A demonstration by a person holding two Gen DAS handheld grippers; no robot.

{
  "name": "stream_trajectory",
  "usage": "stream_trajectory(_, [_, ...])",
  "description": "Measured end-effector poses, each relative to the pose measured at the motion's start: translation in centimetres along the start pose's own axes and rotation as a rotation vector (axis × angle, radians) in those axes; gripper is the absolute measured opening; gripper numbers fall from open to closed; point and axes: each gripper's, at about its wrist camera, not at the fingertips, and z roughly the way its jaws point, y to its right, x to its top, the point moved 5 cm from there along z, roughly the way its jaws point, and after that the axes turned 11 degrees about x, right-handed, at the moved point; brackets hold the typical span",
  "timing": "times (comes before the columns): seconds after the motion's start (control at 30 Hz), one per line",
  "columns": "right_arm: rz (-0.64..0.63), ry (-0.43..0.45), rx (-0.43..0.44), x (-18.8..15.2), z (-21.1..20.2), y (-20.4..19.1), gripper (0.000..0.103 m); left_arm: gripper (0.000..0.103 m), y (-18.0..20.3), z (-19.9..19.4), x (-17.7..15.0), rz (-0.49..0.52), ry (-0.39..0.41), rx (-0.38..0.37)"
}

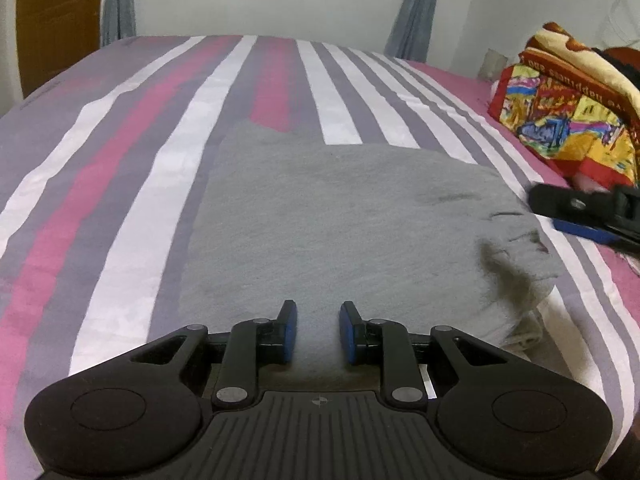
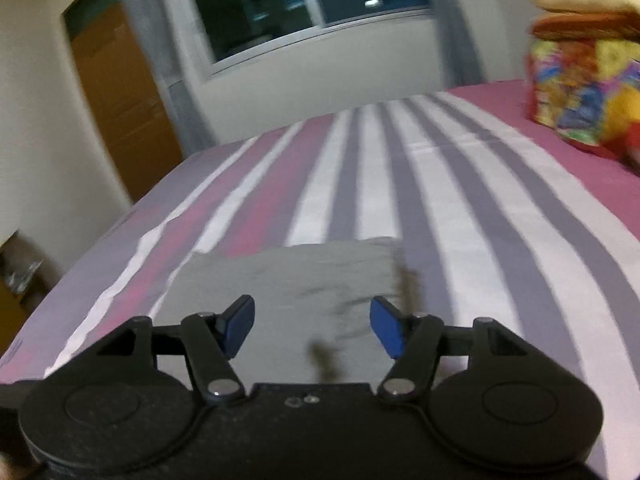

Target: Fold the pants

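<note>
The grey pants [image 1: 340, 220] lie folded into a broad pad on the striped bed, with the bunched waistband and a white drawstring [image 1: 524, 332] at their right end. My left gripper [image 1: 318, 332] sits at the pants' near edge, and its blue pads are narrowly apart with grey cloth filling the gap between them. In the right wrist view, which is blurred, my right gripper [image 2: 312, 324] hovers open over the pants [image 2: 288, 280] with nothing between its pads. That same right gripper [image 1: 548, 214] shows at the right edge of the left wrist view, just beyond the waistband.
The bedsheet [image 1: 132, 184] has pink, white and grey stripes. A stack of colourful folded blankets [image 1: 568, 120] sits at the far right of the bed. Behind the bed are a wall with a window [image 2: 300, 12], grey curtains and a wooden door [image 2: 120, 96].
</note>
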Motion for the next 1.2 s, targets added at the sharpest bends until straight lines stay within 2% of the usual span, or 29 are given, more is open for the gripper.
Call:
stream_trajectory(0.1, [-0.005,-0.061,0.006,-0.9,1.7,-0.1,0.063,0.023,0.5,0.4,-0.2,0.005,-0.009,0.006])
stream_trajectory(0.17, [0.006,-0.114,-0.032,-2.3,2.5,1.0,0.061,0.023,0.5,0.6,-0.4,-0.005,-0.014,0.006])
stream_trajectory(0.27, [-0.062,-0.182,-0.111,-4.6,3.0,3.2,0.042,0.025,0.4,0.8,-0.9,-0.017,-0.023,-0.021])
stream_trajectory(0.53, [-0.192,-0.182,-0.164,-5.8,2.7,2.5,0.041,0.025,0.8,0.8,-1.1,-0.013,-0.024,-0.011])
stream_trajectory(0.7, [-0.171,-0.172,-0.15,-4.7,2.4,2.3,0.046,0.026,0.7,0.7,-0.2,0.004,-0.031,0.006])
stream_trajectory(0.9, [-0.148,-0.082,-0.101,-1.1,1.6,1.0,0.047,0.026,0.9,1.1,1.4,0.04,-0.01,0.046])
stream_trajectory(1.2, [-0.177,-0.093,-0.077,3.2,7.0,0.4,0.048,0.026,1.2,4.7,5.1,0.065,-0.023,0.065])
